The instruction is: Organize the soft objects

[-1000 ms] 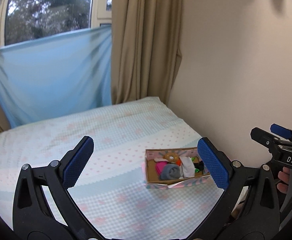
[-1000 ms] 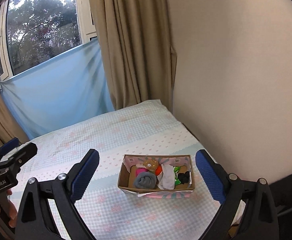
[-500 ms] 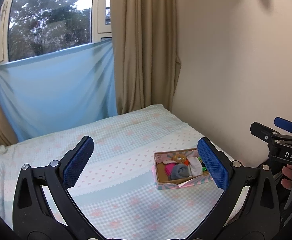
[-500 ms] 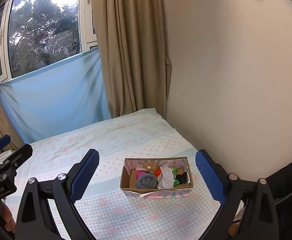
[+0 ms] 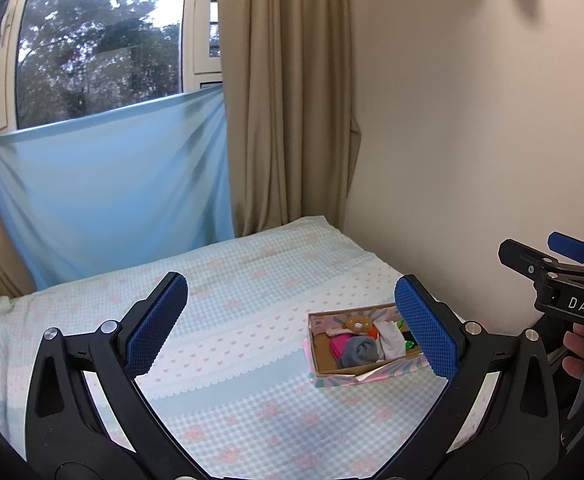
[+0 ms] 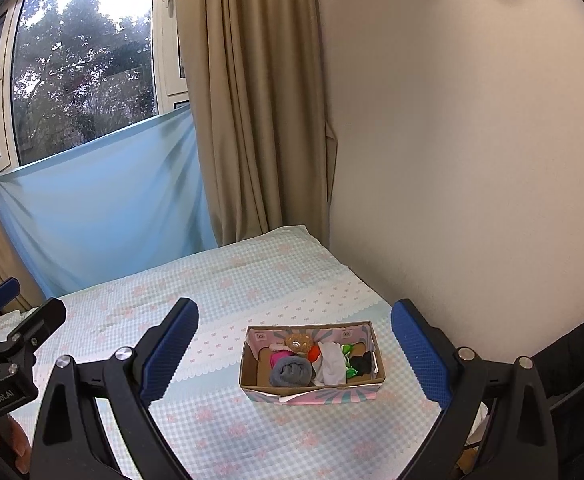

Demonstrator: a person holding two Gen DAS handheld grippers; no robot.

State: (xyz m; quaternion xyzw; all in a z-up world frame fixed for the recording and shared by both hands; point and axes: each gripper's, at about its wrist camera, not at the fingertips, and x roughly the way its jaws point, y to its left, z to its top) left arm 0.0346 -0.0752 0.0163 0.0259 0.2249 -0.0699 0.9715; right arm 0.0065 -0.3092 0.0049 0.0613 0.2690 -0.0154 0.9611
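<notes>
Both claws held above the bed (image 6: pixel 228 280), well apart from the box (image 6: pixel 312 390), gripping nothing. Left claw (image 5: pixel 292 328) wide open, blue pads (image 5: pixel 156 320) spread far apart, seen from its own camera with the box just inside its right finger. Right claw (image 6: pixel 294 354) likewise wide open, pads (image 6: pixel 420 352) flanking the box in its own view, box centred between them but farther off on the bed. Also visible at the right edge of the left view as a black frame marked DAS, with fingertips of a hand (image 5: pixel 574 350) on its handle.

Box resting on the checked blue-and-pink sheet, near the wall (image 6: pixel 472 160), open at the top, cardboard inside, pink and teal pattern outside. Packed within: a rolled grey sock (image 6: pixel 290 372) at the front left, a pink piece (image 6: pixel 280 357) behind it, a small brown plush (image 6: pixel 298 343) against the back wall, something orange (image 6: pixel 313 354) beside that, a white cloth (image 6: pixel 332 362) in the middle, a green bit (image 6: pixel 348 360) and a black piece (image 6: pixel 362 362) to the right. Soft things lying touching one another, all inside the box.

Behind the bed: beige curtain (image 6: pixel 252 100), pale blue cloth (image 6: pixel 104 200) stretched below the window (image 6: pixel 84 72), trees outside.
</notes>
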